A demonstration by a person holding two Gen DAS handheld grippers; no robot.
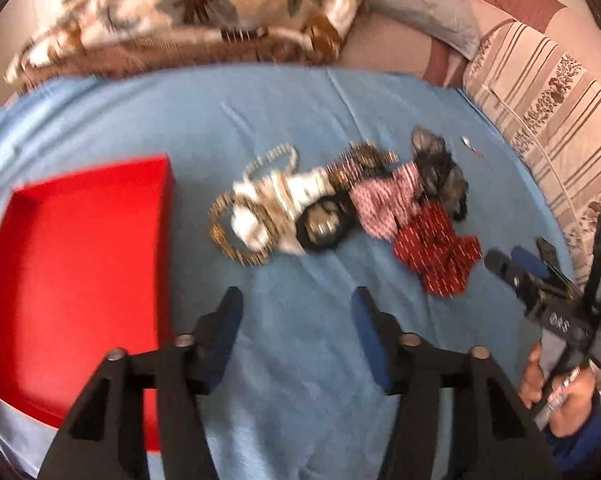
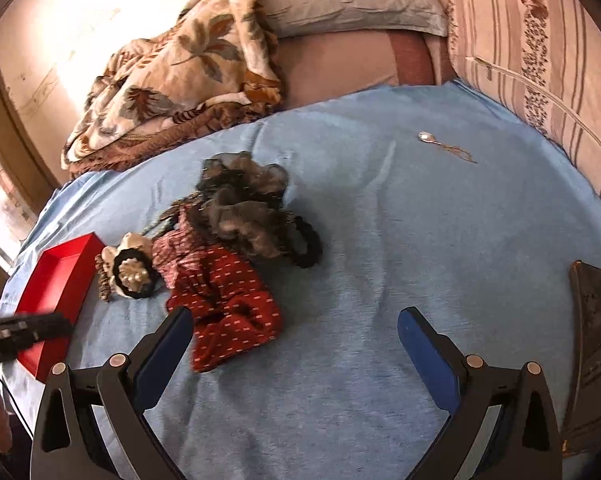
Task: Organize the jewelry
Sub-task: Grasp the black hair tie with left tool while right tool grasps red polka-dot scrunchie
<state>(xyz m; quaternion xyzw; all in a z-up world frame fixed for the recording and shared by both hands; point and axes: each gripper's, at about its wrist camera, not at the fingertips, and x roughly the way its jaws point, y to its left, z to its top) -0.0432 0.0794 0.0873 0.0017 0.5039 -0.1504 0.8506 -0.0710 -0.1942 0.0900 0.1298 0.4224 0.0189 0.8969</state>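
A pile of jewelry and hair accessories lies on the blue cloth: a pearl necklace, gold bangles, a black beaded band, a pink scrunchie, a red dotted scrunchie and a grey scrunchie. An open red box sits left of the pile. A thin chain with a pendant lies apart at the far right. My left gripper is open and empty, short of the pile. My right gripper is open and empty, beside the red scrunchie.
A floral blanket and a grey pillow lie behind the cloth. A striped cushion stands along the right. A dark patterned box sits at the right edge.
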